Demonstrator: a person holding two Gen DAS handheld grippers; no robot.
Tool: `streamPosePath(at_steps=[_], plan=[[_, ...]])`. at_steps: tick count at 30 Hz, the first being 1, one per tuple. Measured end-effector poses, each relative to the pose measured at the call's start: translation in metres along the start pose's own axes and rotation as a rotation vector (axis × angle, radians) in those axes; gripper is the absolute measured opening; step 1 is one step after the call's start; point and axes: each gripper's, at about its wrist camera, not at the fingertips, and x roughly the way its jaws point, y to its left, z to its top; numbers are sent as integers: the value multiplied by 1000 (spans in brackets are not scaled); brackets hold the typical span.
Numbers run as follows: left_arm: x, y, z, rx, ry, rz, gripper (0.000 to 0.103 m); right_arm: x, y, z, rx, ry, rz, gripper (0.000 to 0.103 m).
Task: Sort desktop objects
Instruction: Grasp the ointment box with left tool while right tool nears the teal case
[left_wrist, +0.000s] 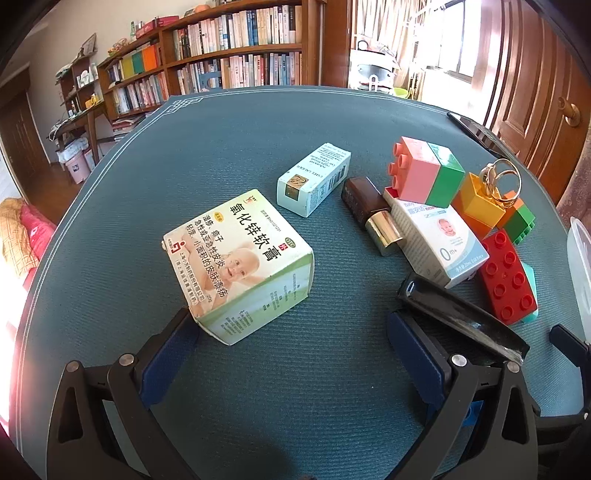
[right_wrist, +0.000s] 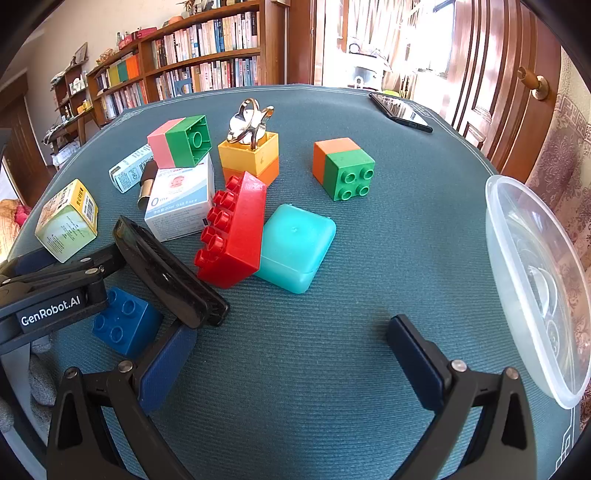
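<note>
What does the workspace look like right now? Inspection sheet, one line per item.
Surface: teal cloth-covered table, bare in front of both grippers.
Job's things: ointment box; slim skincare box; brown cosmetic bottle; baby-product box with pink-green block on top; red brick leaning on teal case; yellow-orange block holding metal rings; orange-green block; blue block; black clip.
Clutter: phone at far edge; clear plastic bowl.
Grippers: left gripper and right gripper, jaws open, empty.
Cables: nothing seen.
Surroundings: bookshelves, wooden door.
</note>
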Motion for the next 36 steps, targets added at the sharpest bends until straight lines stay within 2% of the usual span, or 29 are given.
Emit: streamPosePath(at_steps=[3,6,8,14,18,22,26,36], plan=[[-2,3,-3,25,1,-24,103,7,-13,3,-1,5,41,103],[-4,6,-6,49,3,-46,103,5,-23,-1,-126,22,112,103],[-4,6,-5,63,5,-56,103,3,-28,-4,-137,25,153,103],[-2,4,-5,76,6,-46,103,1,-19,-9,-194,45,142,103],[-4,4,-7,65,-10,-45,101,-1,-17,-10,-193,44,147,103],[-11,19,-8,-13,-45,-86,91,-1,-23,-10,-174,32,170,103],[-12,31,-6,-79,-62,-108,87,-6,-30,-12,-136,14,207,103],[-6,35,11,-57,-33,-61,87,-9,-47,-11,-35,-30,230,103]])
